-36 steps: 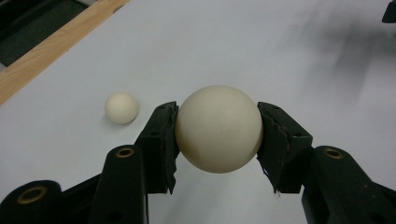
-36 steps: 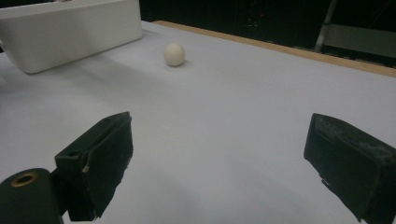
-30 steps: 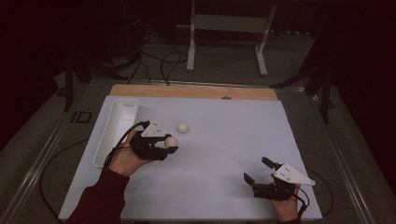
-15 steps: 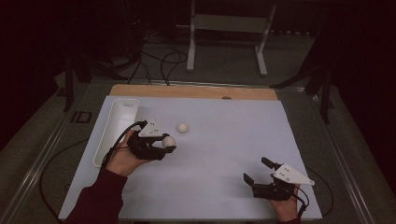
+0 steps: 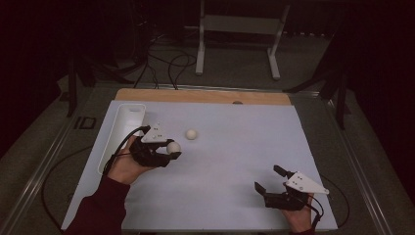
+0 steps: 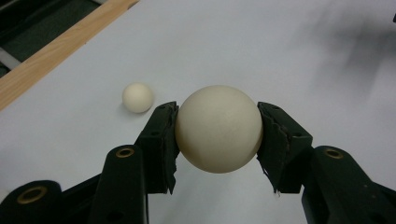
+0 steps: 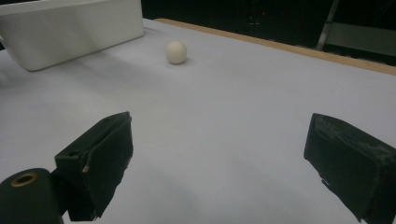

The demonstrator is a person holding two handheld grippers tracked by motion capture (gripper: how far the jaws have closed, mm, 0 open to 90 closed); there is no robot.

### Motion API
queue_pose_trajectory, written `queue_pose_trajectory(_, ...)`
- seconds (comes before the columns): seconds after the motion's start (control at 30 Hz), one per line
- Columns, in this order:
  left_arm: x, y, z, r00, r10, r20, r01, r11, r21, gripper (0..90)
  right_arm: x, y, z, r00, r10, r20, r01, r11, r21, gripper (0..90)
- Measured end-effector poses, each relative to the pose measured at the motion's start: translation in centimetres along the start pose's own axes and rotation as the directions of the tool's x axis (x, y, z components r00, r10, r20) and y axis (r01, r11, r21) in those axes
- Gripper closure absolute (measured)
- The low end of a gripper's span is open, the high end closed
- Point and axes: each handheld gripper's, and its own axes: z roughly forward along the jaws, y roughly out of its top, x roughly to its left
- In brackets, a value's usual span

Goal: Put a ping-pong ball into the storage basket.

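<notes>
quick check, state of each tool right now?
Left tool: closed on the cream ball, pads pressing both sides.
Right tool: open, nothing between the jaws, low over the table.

You had wide bare room across the middle and right of the white table (image 5: 235,147) in the high view. At the left of the frame, the long white tray (image 5: 122,132) walled off that edge. Just right of it, one loose ball (image 5: 192,133) lay in the upper-middle, the only obstacle on the open surface.
</notes>
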Motion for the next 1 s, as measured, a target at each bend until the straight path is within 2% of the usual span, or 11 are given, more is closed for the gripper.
queue_pose_trajectory(1.0, 0.6, -0.4, -1.3, 0.9997, 0.0, -0.023, 0.0, 1.0, -0.007, 51.1, 0.0, 0.0, 0.0, 1.0, -0.002, 0.0, 0.002, 1.0, 0.0, 7.9)
